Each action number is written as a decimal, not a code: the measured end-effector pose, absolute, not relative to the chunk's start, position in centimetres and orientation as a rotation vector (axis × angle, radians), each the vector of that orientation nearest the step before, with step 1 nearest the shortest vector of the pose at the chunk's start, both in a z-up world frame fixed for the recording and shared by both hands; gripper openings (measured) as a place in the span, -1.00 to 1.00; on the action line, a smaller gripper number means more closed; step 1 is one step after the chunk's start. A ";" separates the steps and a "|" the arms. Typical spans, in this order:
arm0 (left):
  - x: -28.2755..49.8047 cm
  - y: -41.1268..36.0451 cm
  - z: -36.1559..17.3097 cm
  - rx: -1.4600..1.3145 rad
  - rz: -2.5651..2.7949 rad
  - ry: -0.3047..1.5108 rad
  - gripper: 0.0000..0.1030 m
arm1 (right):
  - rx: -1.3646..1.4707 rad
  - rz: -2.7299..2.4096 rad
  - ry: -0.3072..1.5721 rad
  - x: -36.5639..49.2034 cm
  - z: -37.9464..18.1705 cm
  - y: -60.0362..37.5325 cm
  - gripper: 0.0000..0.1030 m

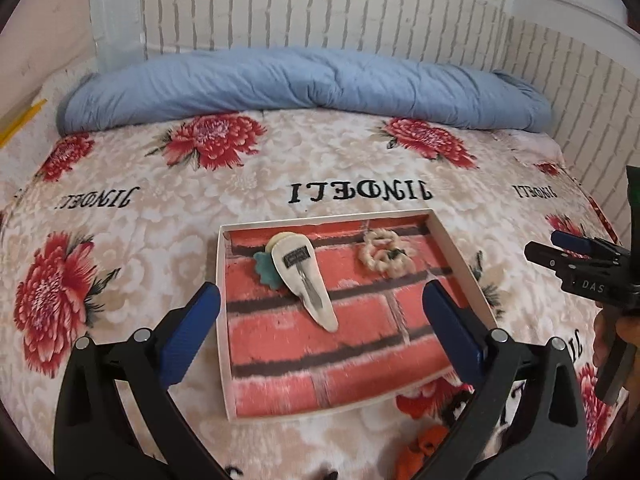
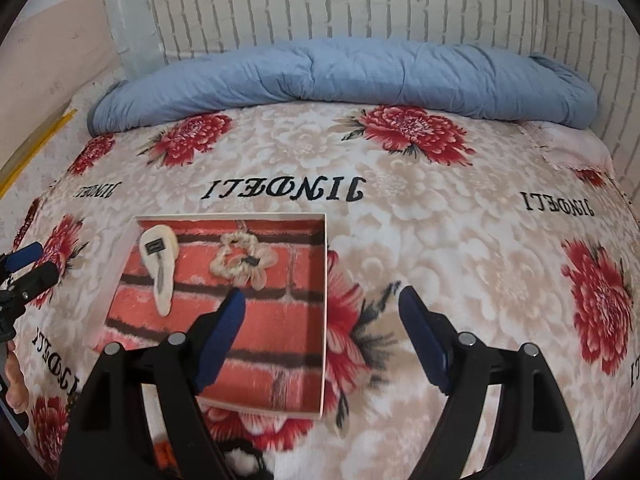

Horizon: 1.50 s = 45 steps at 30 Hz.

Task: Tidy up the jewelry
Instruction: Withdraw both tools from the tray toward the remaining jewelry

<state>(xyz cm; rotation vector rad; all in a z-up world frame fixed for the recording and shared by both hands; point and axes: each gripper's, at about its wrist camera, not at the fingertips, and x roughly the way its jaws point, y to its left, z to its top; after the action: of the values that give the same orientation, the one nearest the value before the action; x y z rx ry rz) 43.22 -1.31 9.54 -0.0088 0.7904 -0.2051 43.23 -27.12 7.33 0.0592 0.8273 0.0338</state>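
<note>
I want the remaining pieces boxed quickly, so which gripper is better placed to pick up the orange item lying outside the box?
Probably left: the left gripper is open, with the orange item just below its right finger.

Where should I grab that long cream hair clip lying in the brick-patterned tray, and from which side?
Take the long cream teardrop hair clip across its narrower lower half, from above, with fingers on its two long edges. It lies flat in the shallow white-rimmed tray, its wide end overlapping a teal flower piece. The open left gripper looks best placed.
</note>
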 end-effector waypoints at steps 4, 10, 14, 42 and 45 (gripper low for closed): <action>39.6 -1.5 9.7 -0.013 -0.198 0.760 0.90 | 0.047 0.007 0.767 38.8 7.2 -27.1 0.51; 33.6 -2.0 7.8 0.008 -0.168 0.722 0.90 | 0.060 -0.015 0.691 32.4 5.7 -28.1 0.55; 30.5 -1.9 5.8 -0.006 -0.153 0.727 0.90 | 0.055 -0.039 0.657 29.2 4.4 -28.7 0.76; 18.8 -4.1 -3.4 -0.047 -0.182 0.776 0.90 | -0.048 -0.109 0.618 17.9 -2.8 -28.9 0.76; 18.9 -4.1 -4.2 -0.057 -0.175 0.798 0.90 | -0.035 -0.113 0.633 17.9 -3.3 -29.1 0.76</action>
<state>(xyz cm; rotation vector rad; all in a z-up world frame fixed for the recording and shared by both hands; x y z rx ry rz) 18.85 -4.10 -4.20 -0.0571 0.7985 -0.1753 17.93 -29.10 -3.33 -0.0350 0.6333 -0.1127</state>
